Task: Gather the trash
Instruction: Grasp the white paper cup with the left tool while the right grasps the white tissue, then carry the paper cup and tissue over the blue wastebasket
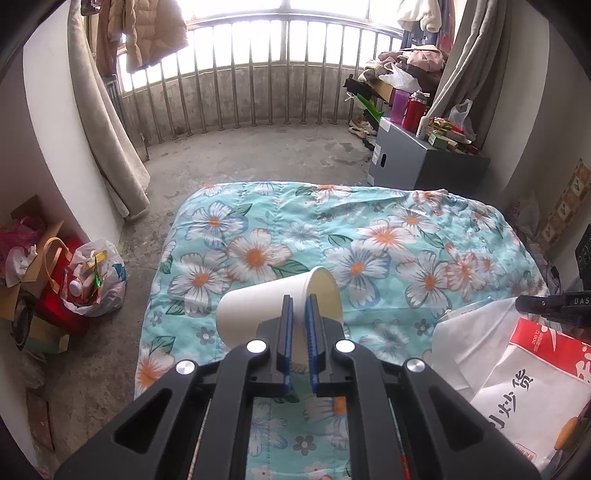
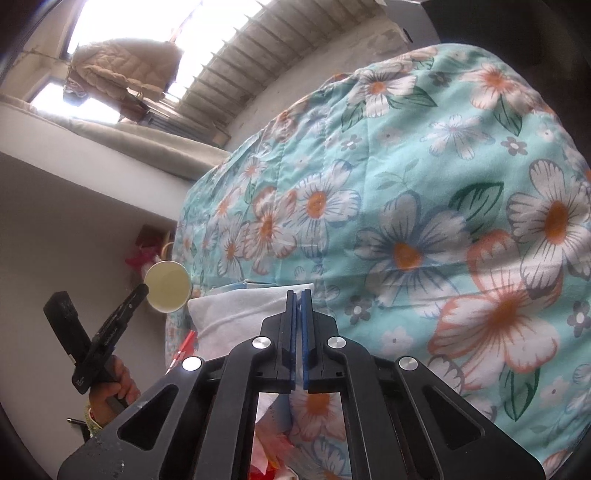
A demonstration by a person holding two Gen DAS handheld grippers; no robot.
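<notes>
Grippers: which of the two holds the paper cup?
The left gripper: its jaws pinch the rim of the cup. The right gripper is shut, with no cup between its jaws.

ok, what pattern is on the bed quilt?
The quilt is turquoise with white and orange flowers and green leaves. It shows best in the left wrist view.

A: Where did the light come from?

B: Daylight poured through the barred balcony window (image 1: 280, 33), which was blown out to white glare in both views.

A: And the rest?

B: The turquoise floral quilt (image 1: 369, 236) was evenly lit, with soft shadows. Fisheye bending curved the edges, dark vignette filled the corners, and the right view's near flowers looked slightly soft.
</notes>
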